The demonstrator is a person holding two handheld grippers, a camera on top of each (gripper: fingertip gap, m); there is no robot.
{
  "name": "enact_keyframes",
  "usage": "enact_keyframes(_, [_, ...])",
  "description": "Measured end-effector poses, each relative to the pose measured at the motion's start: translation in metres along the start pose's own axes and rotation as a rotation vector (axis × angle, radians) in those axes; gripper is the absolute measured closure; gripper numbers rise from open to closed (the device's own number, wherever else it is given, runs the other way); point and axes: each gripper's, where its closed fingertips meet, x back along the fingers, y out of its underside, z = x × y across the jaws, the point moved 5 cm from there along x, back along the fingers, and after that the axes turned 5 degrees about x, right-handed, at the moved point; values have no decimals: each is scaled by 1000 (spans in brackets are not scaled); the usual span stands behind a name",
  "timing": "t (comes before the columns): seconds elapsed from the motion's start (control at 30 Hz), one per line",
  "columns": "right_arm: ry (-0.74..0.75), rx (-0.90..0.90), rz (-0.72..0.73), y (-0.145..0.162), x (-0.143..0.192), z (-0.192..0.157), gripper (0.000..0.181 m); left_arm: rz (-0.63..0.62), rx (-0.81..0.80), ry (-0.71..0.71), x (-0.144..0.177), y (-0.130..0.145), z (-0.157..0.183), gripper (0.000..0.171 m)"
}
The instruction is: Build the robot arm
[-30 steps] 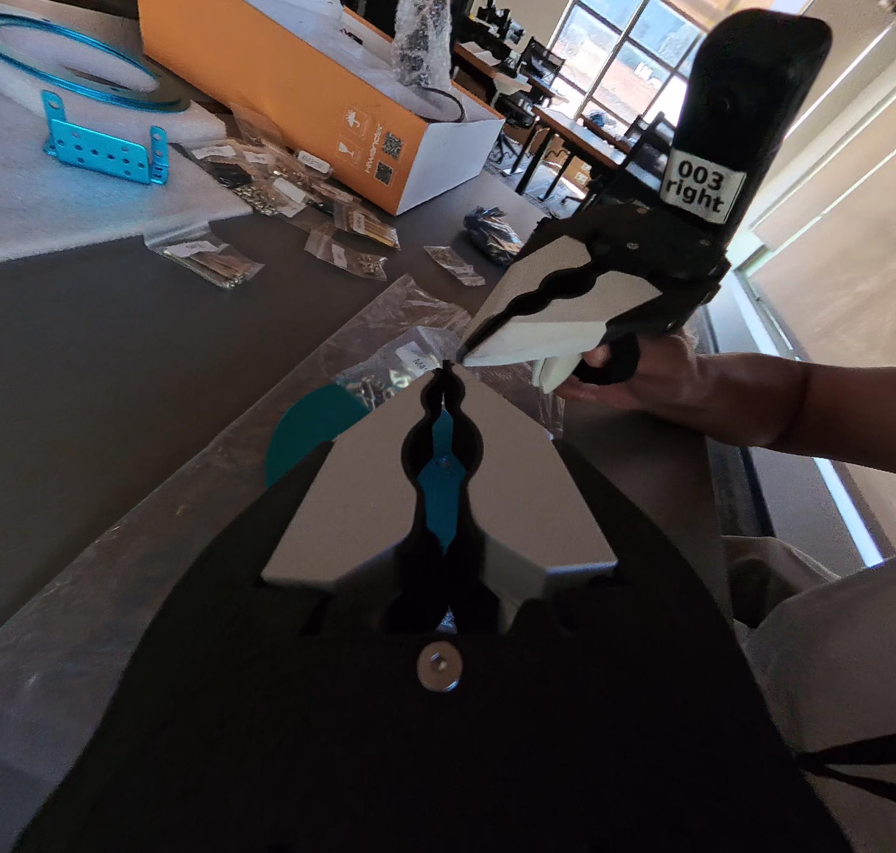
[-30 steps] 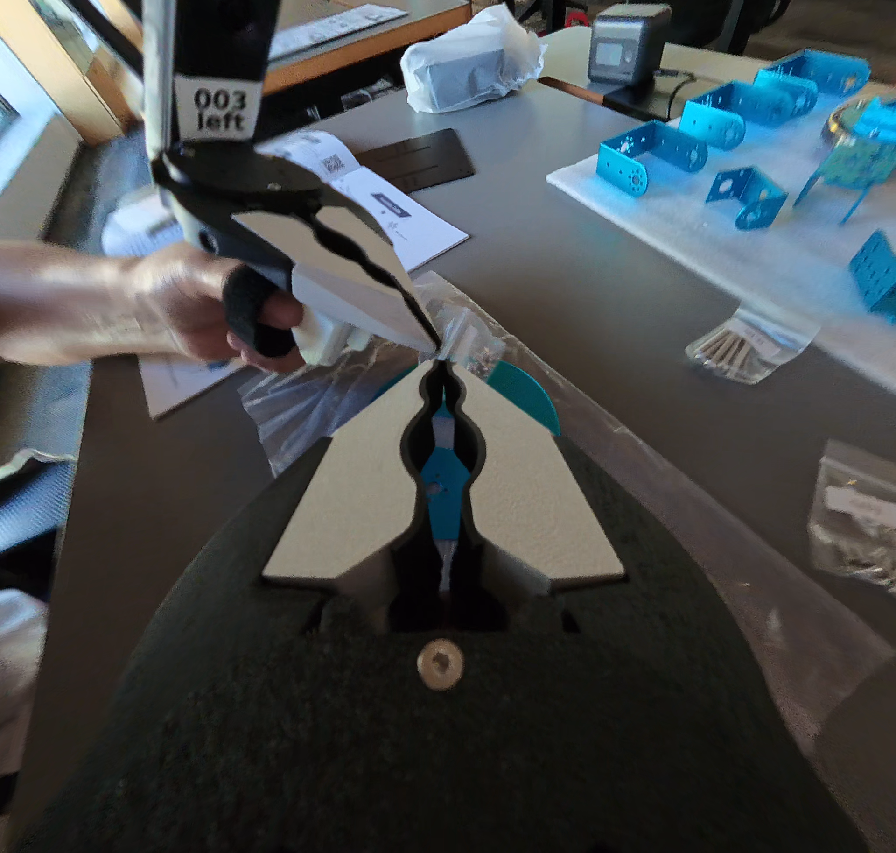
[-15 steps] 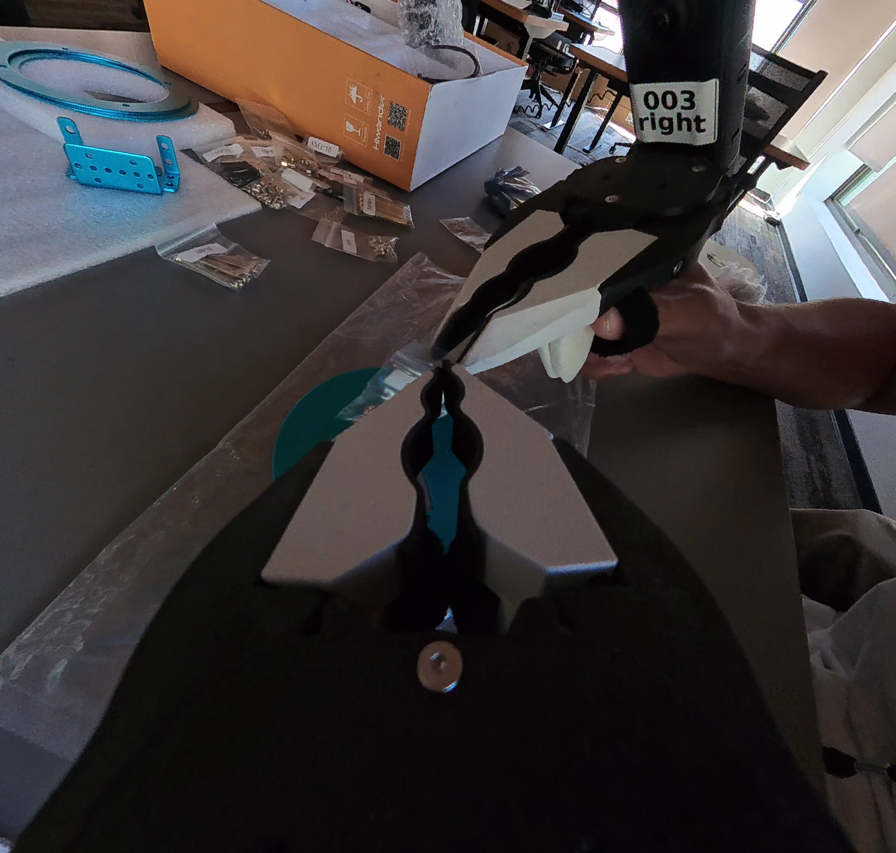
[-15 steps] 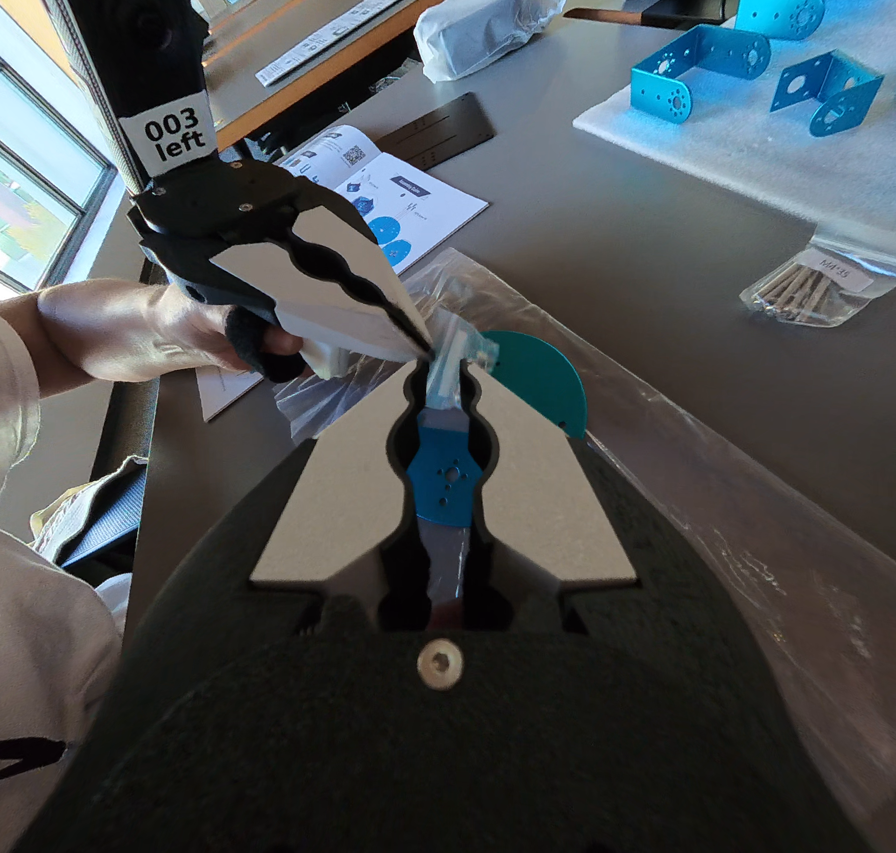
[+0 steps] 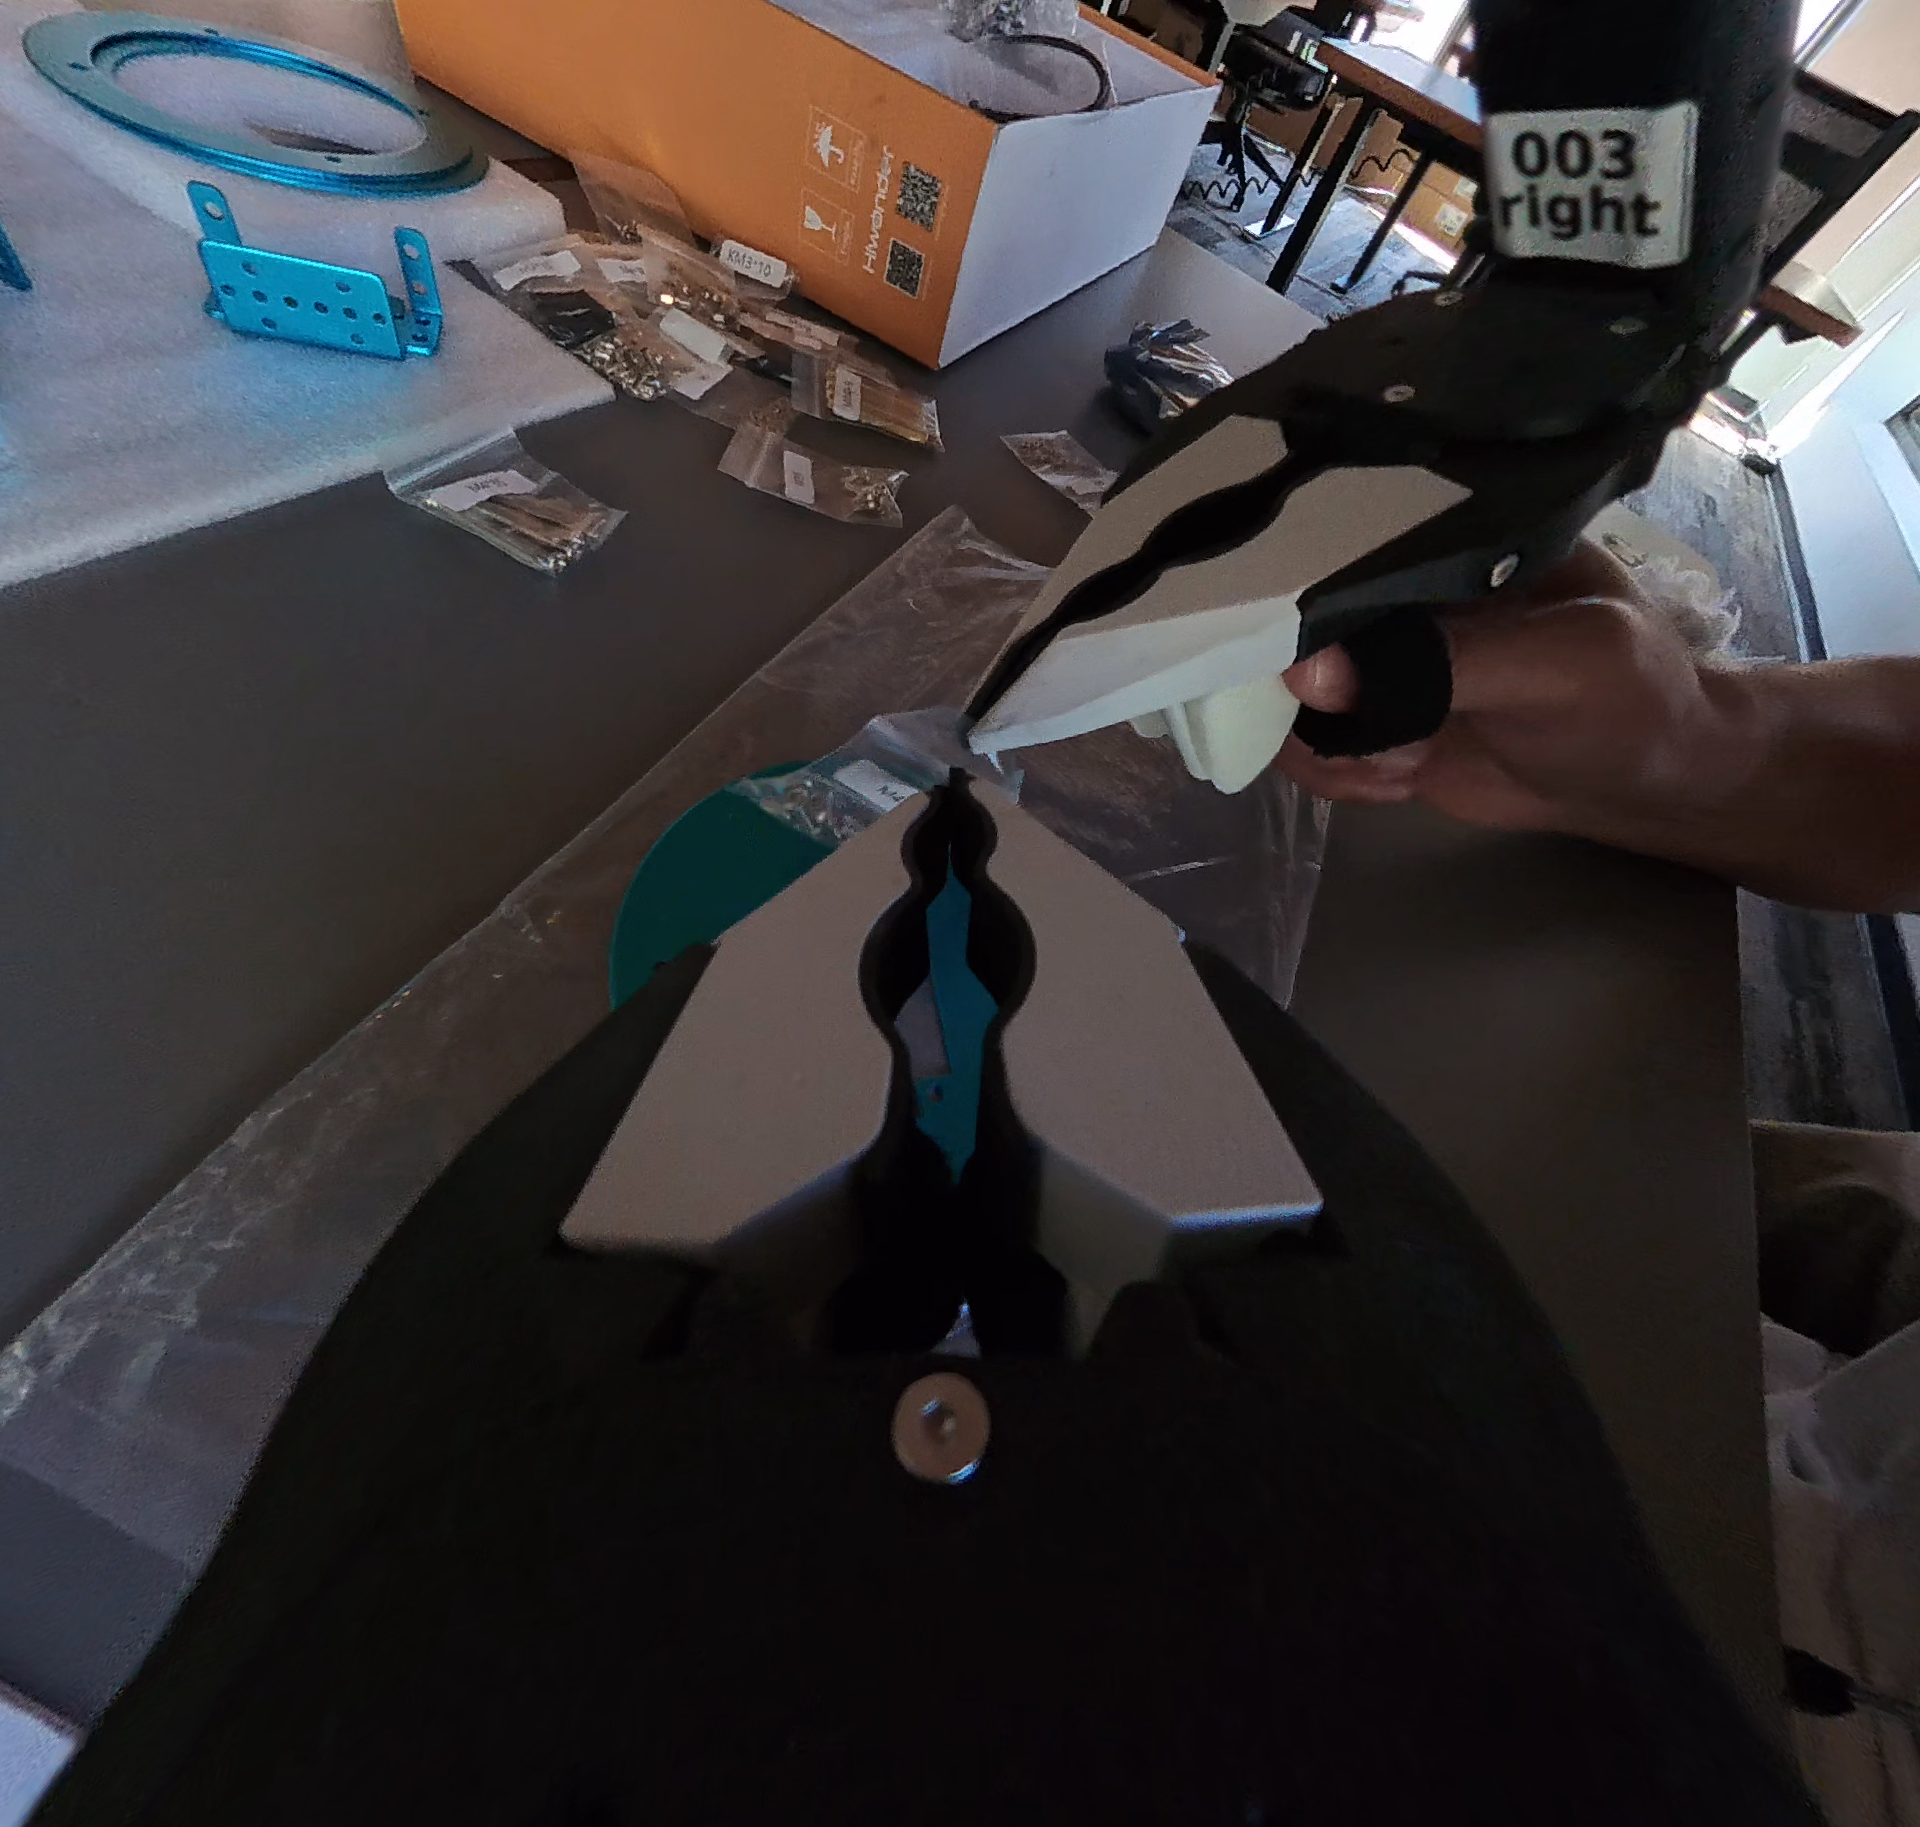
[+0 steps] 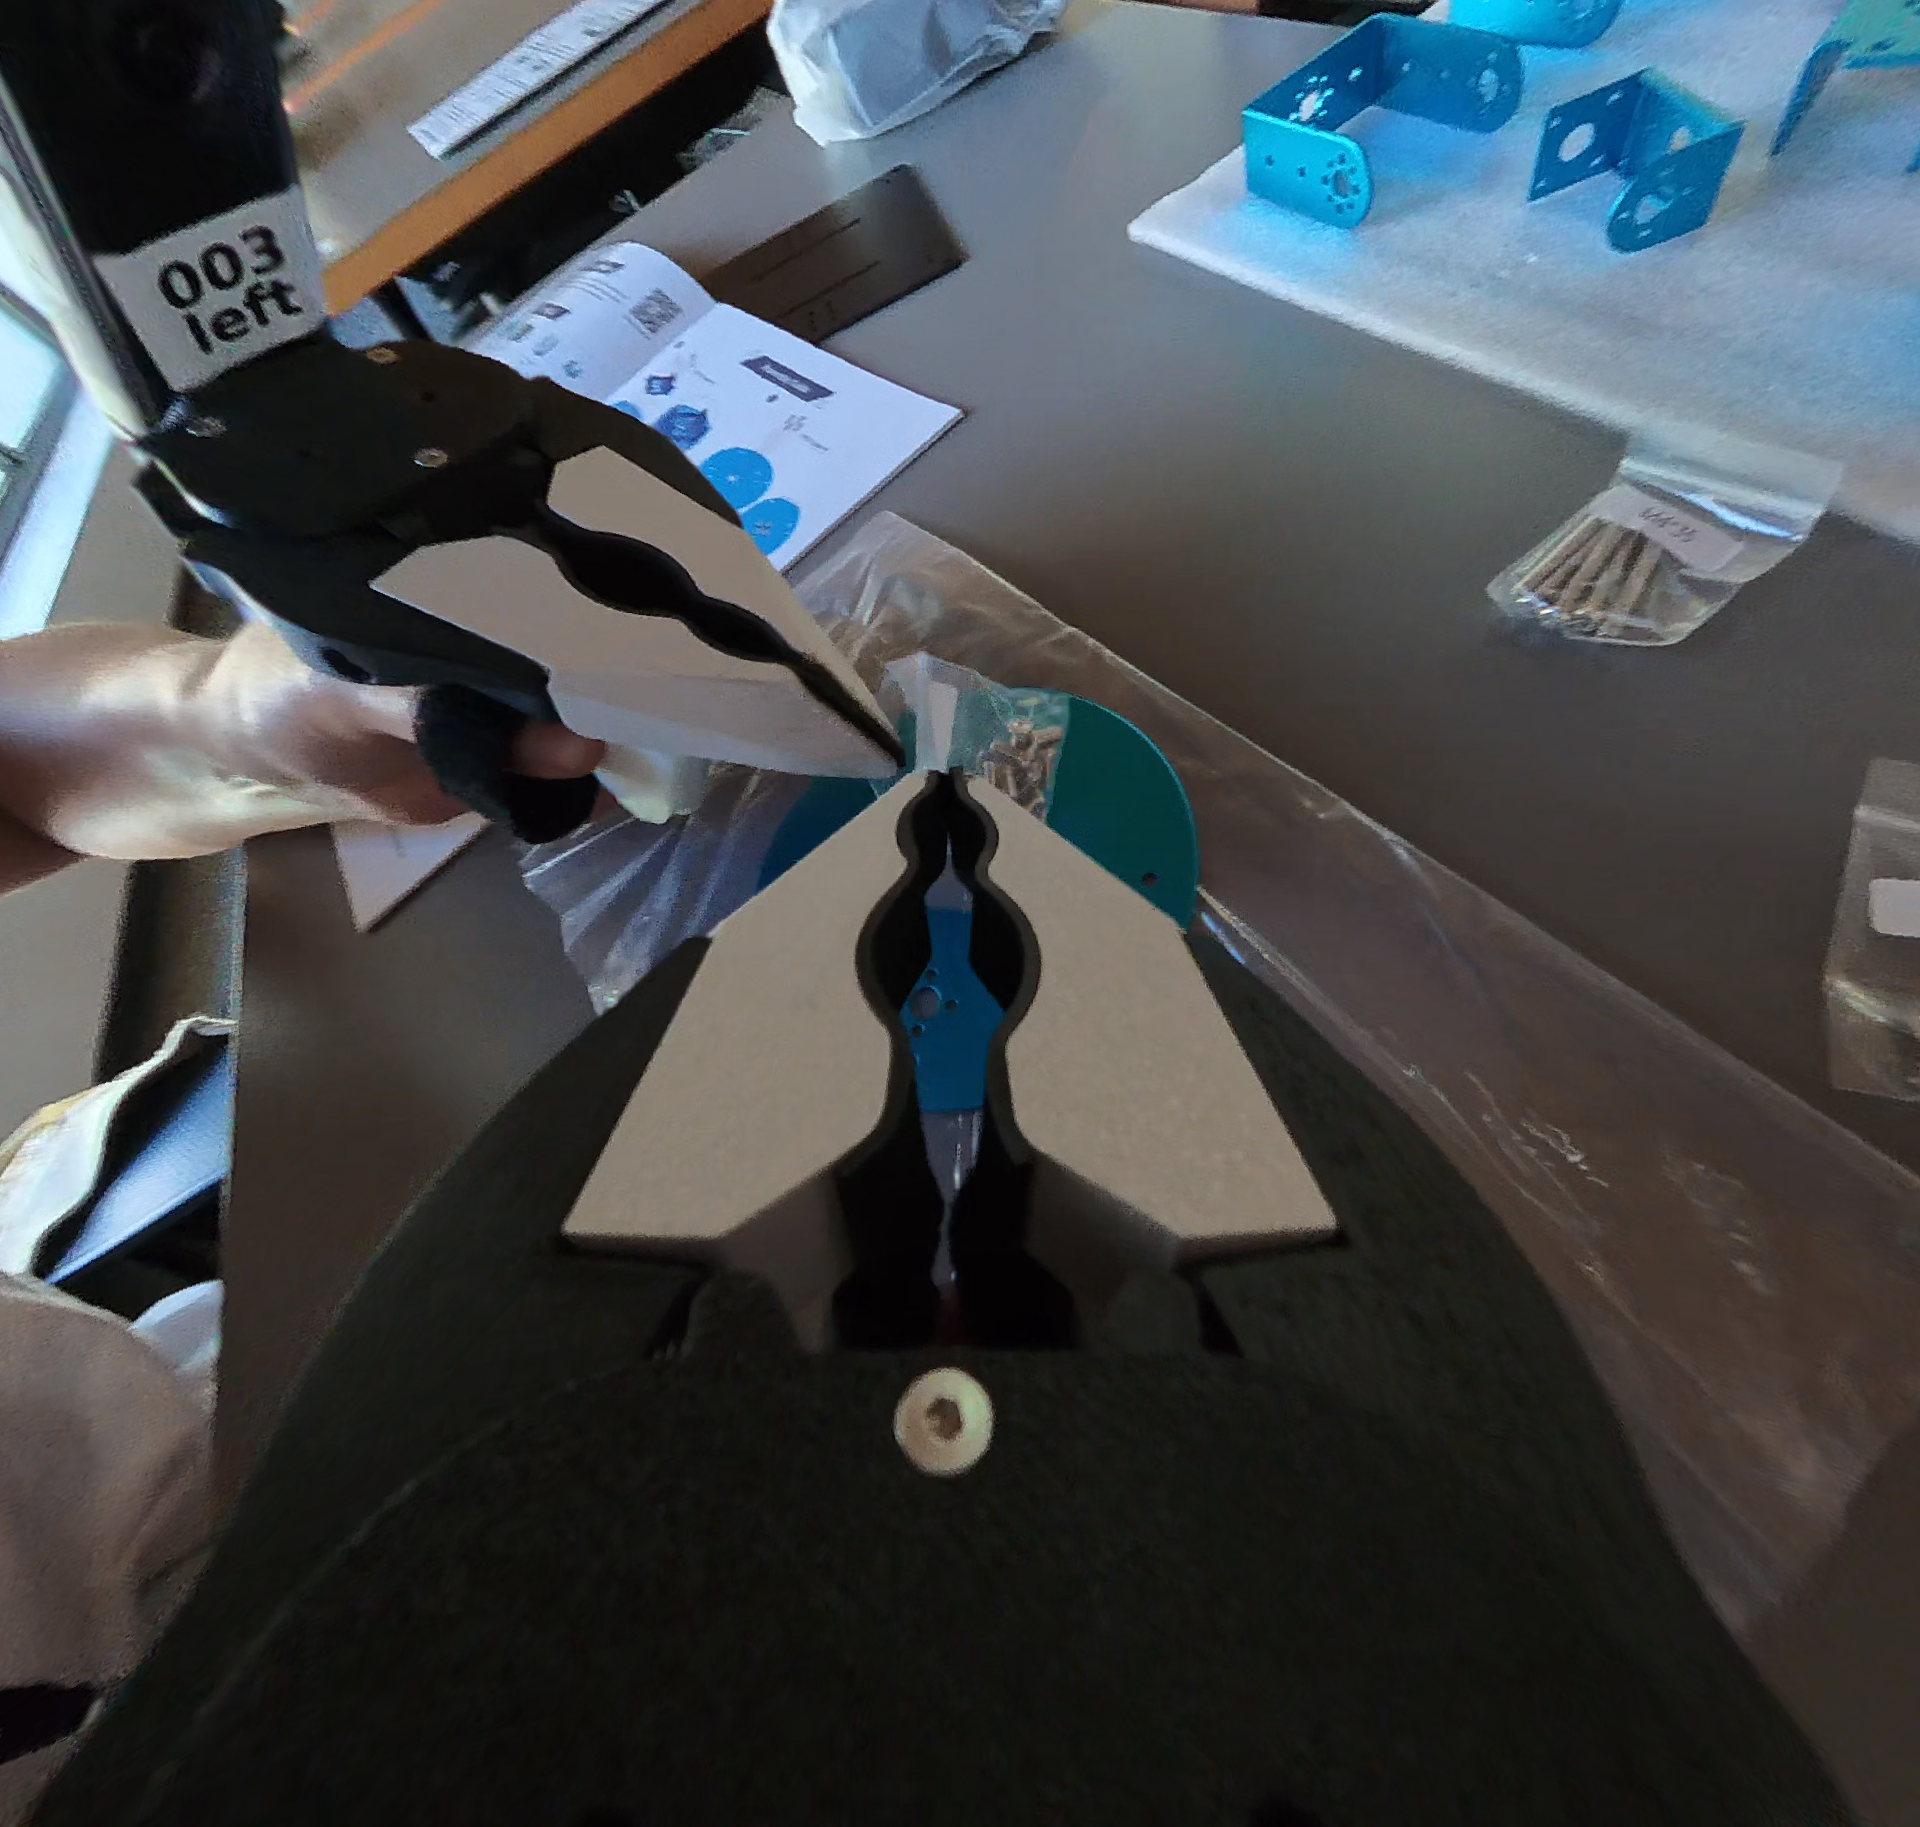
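Note:
Both grippers meet tip to tip over a small clear zip bag of screws (image 5: 868,790), also seen in the right wrist view (image 6: 1003,738). My left gripper (image 5: 954,790) is shut on one edge of it. My right gripper (image 6: 945,778) is shut on the other edge; in the left wrist view it (image 5: 977,738) comes in from the right, held by a hand. The left gripper (image 6: 894,759) comes in from the left. Below lies a teal disc (image 6: 1117,790) inside a large clear plastic bag (image 5: 312,1154) on the dark table. A blue plate (image 6: 945,1034) shows between the right fingers.
An orange and white box (image 5: 727,94), a blue bracket (image 5: 312,291), a blue ring (image 5: 249,115) on white foam and several small screw bags (image 5: 509,510) lie far left. A booklet (image 6: 748,395), a black plate (image 6: 842,260), blue brackets (image 6: 1382,104) and a screw bag (image 6: 1652,562) lie beyond.
My right gripper's jaws, slightly apart half a second ago, have closed on the small bag. Both grippers have shifted and turned a little while staying tip to tip over the teal disc.

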Motion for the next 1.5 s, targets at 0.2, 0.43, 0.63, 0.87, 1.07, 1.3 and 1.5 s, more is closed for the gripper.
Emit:
enact_keyframes(0.2, [128, 78, -7, -2, 4, 5, 181, -3, 61, -8, 1, 0, -3, 171])
enact_keyframes(0.43, [18, 213, -84, -1, 4, 1, 179, -36, 115, 40, -1, 3, -4, 171])
enact_keyframes(0.63, [-118, 636, -77, -2, 13, -38, 142, -86, 70, 63, -1, 6, 4, 171])
enact_keyframes(0.87, [8, 838, -178, 13, 4, -52, 132, -104, -18, 35, 1, 6, 12, 171])
enact_keyframes(1.07, [77, 805, -237, 16, 1, -41, 134, -106, -15, 45, 3, 5, 12, 171])
enact_keyframes(1.3, [143, 874, -296, 24, -4, -40, 138, -130, -35, 86, 3, 6, 18, 171])
enact_keyframes(1.5, [106, 829, -266, 18, 3, -41, 154, -108, 57, 128, 3, 3, 14, 171])
